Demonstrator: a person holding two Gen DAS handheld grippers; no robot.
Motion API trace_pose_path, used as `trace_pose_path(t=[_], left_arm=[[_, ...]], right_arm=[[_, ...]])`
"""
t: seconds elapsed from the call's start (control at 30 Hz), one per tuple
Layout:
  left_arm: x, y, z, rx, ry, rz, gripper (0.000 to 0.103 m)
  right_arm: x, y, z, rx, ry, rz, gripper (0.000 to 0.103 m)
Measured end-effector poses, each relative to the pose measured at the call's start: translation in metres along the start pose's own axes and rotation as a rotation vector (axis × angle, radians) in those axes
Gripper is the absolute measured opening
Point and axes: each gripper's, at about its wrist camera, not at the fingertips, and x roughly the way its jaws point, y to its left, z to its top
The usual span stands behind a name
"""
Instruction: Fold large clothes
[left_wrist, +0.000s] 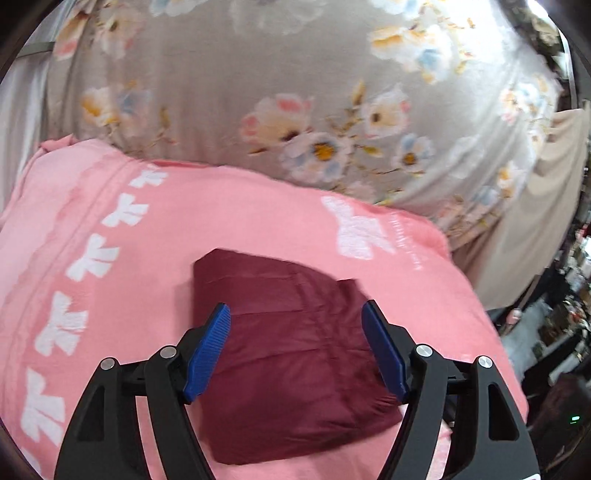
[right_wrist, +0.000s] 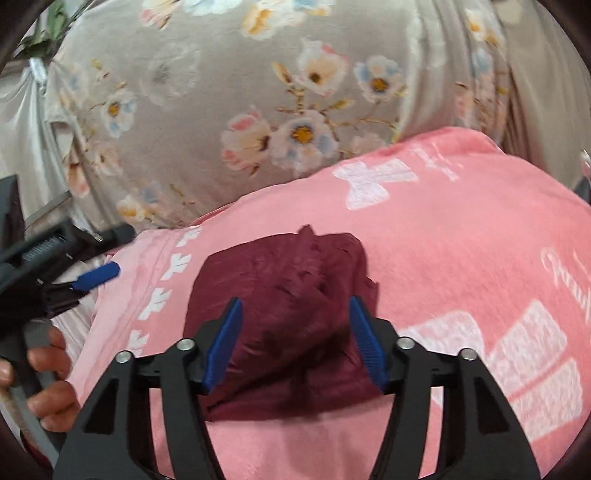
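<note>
A dark maroon garment (left_wrist: 291, 354) lies folded into a compact bundle on a pink towel with white bow prints (left_wrist: 110, 229). My left gripper (left_wrist: 295, 314) is open, its blue pads on either side of the bundle just above it, holding nothing. In the right wrist view the same maroon bundle (right_wrist: 280, 291) lies on the pink towel (right_wrist: 461, 258). My right gripper (right_wrist: 295, 306) is open over the bundle and holds nothing. The left gripper (right_wrist: 96, 275) shows at the left edge of that view, held by a hand (right_wrist: 48, 373).
The pink towel lies on a grey bedsheet with a flower print (left_wrist: 295, 92), which also fills the far side of the right wrist view (right_wrist: 221, 92). A beige sheet edge (left_wrist: 535, 221) and dark room clutter (left_wrist: 565, 314) lie at the right.
</note>
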Motion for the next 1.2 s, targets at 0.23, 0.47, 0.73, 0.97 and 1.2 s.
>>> trace_pose_path(t=[0.23,0.47,0.73,0.97,1.2], left_arm=[[0.043,0.027,-0.016,-0.050,0.146,0.034,0.068],[0.081,0.016,-0.044,0.018,0.248,0.053,0.057],[0.105,-0.005,-0.074,0.118,0.287,0.097,0.054],[0.124,-0.011,-0.093,0.177,0.288,0.150,0.055],[0.134,-0.012,-0.103,0.205,0.269,0.172,0.056]], right_arm=[[0.054,-0.006,0.003,-0.008,0.154,-0.047,0.032],[0.034,-0.045,-0.028,0.102,0.170,-0.073,0.006],[0.047,-0.067,-0.064,0.134,0.237,-0.129,0.007],[0.065,-0.065,-0.080,0.110,0.258,-0.163,0.008],[0.072,-0.062,-0.093,0.103,0.235,-0.180,0.007]])
